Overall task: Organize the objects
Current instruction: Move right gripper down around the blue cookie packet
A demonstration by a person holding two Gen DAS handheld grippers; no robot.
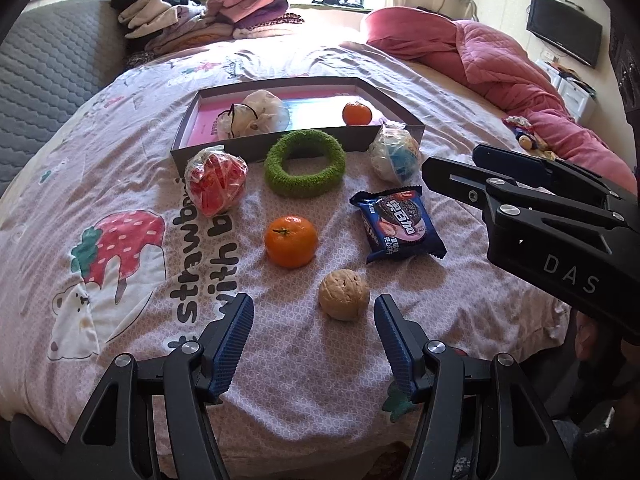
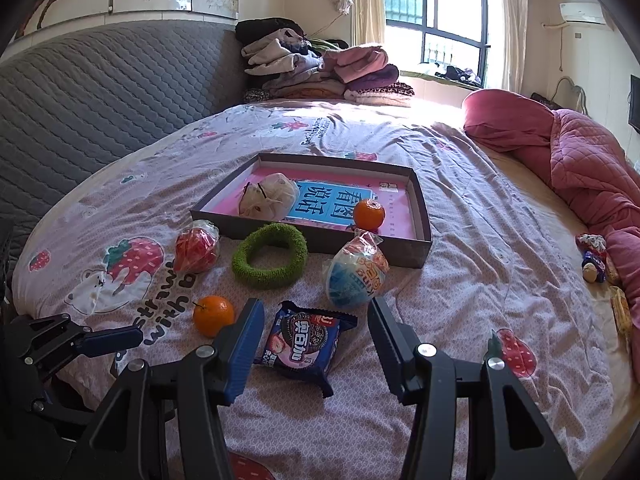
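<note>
A shallow grey box (image 1: 208,152) (image 2: 424,208) lies on the bed, holding a white cloth pouch (image 1: 256,114) (image 2: 268,198) and an orange (image 1: 357,113) (image 2: 369,214). In front of it lie a red wrapped ball (image 1: 216,184) (image 2: 196,250), a green ring (image 1: 305,163) (image 2: 270,262), a blue-white wrapped ball (image 1: 396,156) (image 2: 354,276), a second orange (image 1: 291,241) (image 2: 213,315), a blue cookie packet (image 1: 400,224) (image 2: 306,346) and a walnut (image 1: 344,294). My left gripper (image 1: 314,308) is open, the walnut just ahead between its tips. My right gripper (image 2: 316,312) is open over the cookie packet.
Folded clothes (image 2: 320,72) are piled at the bed's far side by the window. A pink quilt (image 2: 580,160) is heaped on the right, with small snack packets (image 2: 596,258) beside it. A grey padded headboard (image 2: 100,92) stands at the left.
</note>
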